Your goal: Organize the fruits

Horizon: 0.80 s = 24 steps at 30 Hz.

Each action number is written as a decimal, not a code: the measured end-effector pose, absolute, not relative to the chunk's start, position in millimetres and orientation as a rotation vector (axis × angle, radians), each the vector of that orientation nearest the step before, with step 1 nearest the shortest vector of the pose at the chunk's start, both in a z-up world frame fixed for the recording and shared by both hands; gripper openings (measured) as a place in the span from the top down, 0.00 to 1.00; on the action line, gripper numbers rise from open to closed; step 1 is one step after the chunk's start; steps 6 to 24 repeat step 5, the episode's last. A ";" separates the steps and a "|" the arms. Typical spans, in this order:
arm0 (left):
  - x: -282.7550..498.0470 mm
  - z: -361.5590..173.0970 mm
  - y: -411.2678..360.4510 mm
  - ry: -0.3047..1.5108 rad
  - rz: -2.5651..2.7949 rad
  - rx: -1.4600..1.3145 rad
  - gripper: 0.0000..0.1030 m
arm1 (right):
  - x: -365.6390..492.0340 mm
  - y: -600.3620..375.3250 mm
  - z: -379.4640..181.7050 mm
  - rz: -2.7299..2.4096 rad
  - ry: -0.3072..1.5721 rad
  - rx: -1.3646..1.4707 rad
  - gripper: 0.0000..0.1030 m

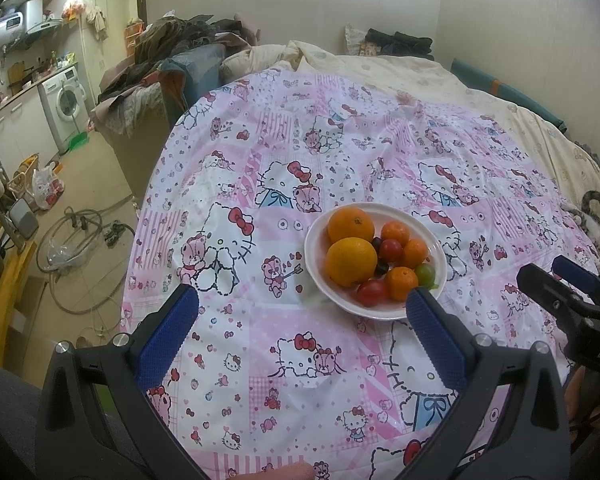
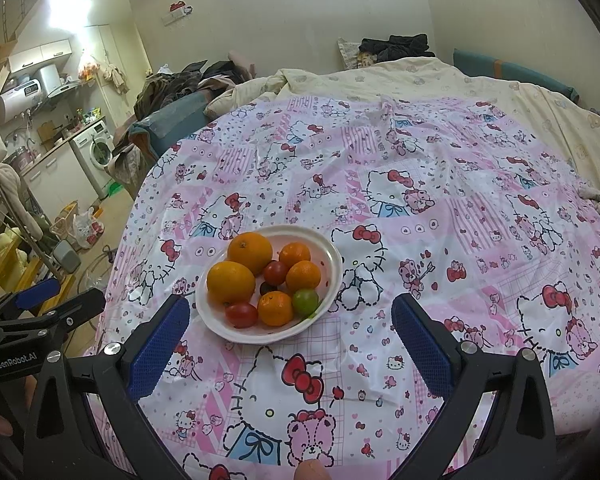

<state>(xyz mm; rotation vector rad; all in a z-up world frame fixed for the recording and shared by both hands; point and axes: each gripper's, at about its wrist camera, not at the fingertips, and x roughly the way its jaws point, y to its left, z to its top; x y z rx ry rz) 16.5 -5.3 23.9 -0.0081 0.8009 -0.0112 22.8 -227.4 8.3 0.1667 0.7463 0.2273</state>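
I have both the left gripper (image 1: 304,304) and right gripper (image 2: 290,312) spread wide and empty, hovering short of the white plate (image 2: 332,280) of fruit on the cartoon-print cloth (image 2: 420,208). The big oranges (image 2: 231,282) look firm and heavy, so I'd pinch across their middles. The cherry tomatoes (image 2: 241,315) look slick and easily squashed, needing a gentle squeeze.

A pink cartoon-cat sheet (image 1: 300,184) covers the bed, a cream quilt (image 2: 440,80) behind it. Far left — a washing machine (image 1: 66,104), clothes heaped (image 1: 180,40) nearby, hoses (image 1: 76,232) on the floor.
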 end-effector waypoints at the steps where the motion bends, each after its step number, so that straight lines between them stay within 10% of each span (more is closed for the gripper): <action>1: 16.6 23.9 -5.4 0.800 -0.010 -0.008 0.01 | 22.7 -227.2 8.2 0.227 0.746 0.167 0.00; 24: 15.3 22.8 -6.8 0.801 -0.007 -0.006 0.01 | 22.6 -227.1 8.0 0.228 0.747 0.167 0.00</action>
